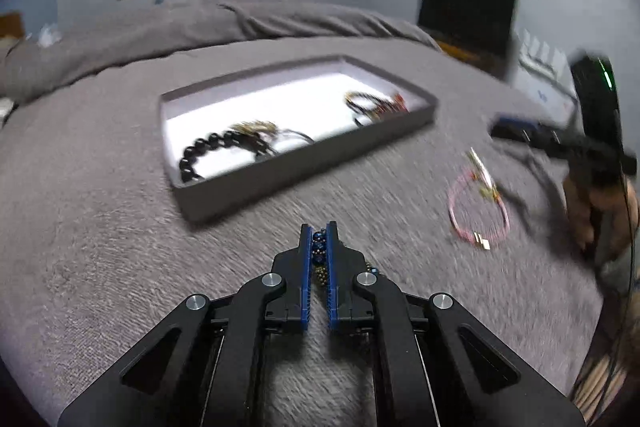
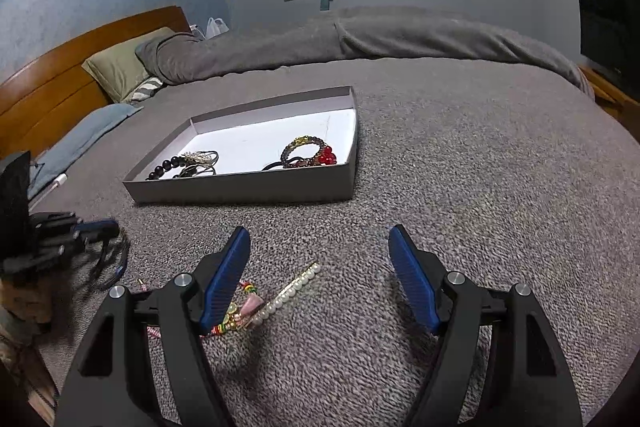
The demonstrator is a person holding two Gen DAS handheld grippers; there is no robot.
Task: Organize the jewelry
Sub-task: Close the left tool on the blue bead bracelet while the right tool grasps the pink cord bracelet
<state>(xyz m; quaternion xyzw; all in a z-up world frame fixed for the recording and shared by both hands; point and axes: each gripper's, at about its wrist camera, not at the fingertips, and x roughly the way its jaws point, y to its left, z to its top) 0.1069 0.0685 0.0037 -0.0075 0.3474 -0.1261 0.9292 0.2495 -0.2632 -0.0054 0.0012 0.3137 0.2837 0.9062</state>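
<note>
Left wrist: left tool (image 1: 319, 239) clamped tight on blue bead bracelet (image 1: 319, 247), above bed (image 1: 100, 247), near tray (image 1: 304, 163).
Right wrist: right tool (image 2: 318, 247) spread wide, holding nothing; pearl strand (image 2: 290, 293) on bed between fingers.

My left gripper (image 1: 319, 241) is clamped, blue pads nearly together, low over the bed. My right gripper (image 2: 318, 245) hangs with its jaws spread wide, nothing between them, angled down and forward.
</note>
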